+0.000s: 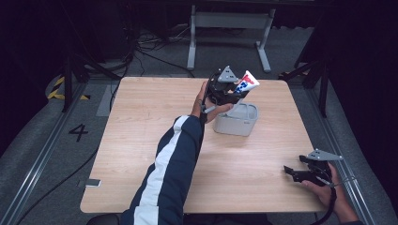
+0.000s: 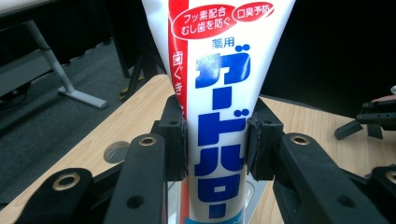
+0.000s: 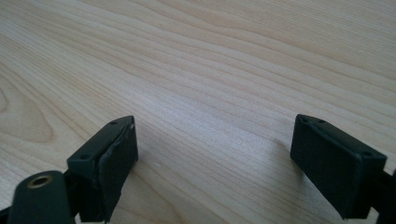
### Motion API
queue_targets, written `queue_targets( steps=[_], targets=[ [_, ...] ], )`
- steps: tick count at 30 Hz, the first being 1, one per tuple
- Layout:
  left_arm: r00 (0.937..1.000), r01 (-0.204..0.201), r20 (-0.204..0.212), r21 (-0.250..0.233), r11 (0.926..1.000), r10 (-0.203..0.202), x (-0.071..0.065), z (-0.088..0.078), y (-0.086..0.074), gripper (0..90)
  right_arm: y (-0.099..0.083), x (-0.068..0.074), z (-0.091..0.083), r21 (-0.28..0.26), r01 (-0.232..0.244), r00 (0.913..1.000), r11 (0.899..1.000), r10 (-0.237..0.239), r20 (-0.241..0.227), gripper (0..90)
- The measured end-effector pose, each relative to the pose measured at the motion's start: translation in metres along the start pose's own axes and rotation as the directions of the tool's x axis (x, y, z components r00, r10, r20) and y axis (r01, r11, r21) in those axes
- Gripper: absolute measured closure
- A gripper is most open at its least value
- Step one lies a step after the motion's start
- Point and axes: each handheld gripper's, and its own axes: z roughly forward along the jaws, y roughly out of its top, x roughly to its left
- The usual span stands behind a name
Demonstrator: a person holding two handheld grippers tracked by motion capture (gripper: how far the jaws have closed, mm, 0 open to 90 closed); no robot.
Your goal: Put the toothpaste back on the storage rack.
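Overhead, the left claw (image 1: 233, 92) is clamped on one tube (image 1: 246, 83), white with red and blue print, held above one grey bin (image 1: 238, 119) that sits right of the table's (image 1: 150, 140) middle. Both pads (image 2: 175, 144) press the tube's (image 2: 219, 107) narrow part. The right claw (image 1: 293, 172) sits near the near right edge, jaws apart over bare wood (image 3: 210, 70). Left half of the table is open; floor beyond the far edge holds cables and one stand.

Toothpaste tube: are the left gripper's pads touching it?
Touching. In the left gripper view, both pads press the toothpaste tube between them.
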Motion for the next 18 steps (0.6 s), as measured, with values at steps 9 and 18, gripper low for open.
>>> queue_targets(
  steps=[9, 18],
  targets=[
    [1.0, 0.002, 0.007, -0.004, 1.0, -0.002, -0.001, 0.012, 0.0, 65.7, 0.0, 0.0, 0.0, -0.002, -0.004, 1.0, 1.0, 0.004, -0.003, 15.4],
    [0.9997, 0.023, 0.014, -0.029, 0.9993, -0.022, -0.001, 0.019, -0.005, 65.6, 0.0, 0.0, 0.0, 0.0, -0.007, 1.0, 1.0, 0.007, -0.004, 15.4]
  ],
)
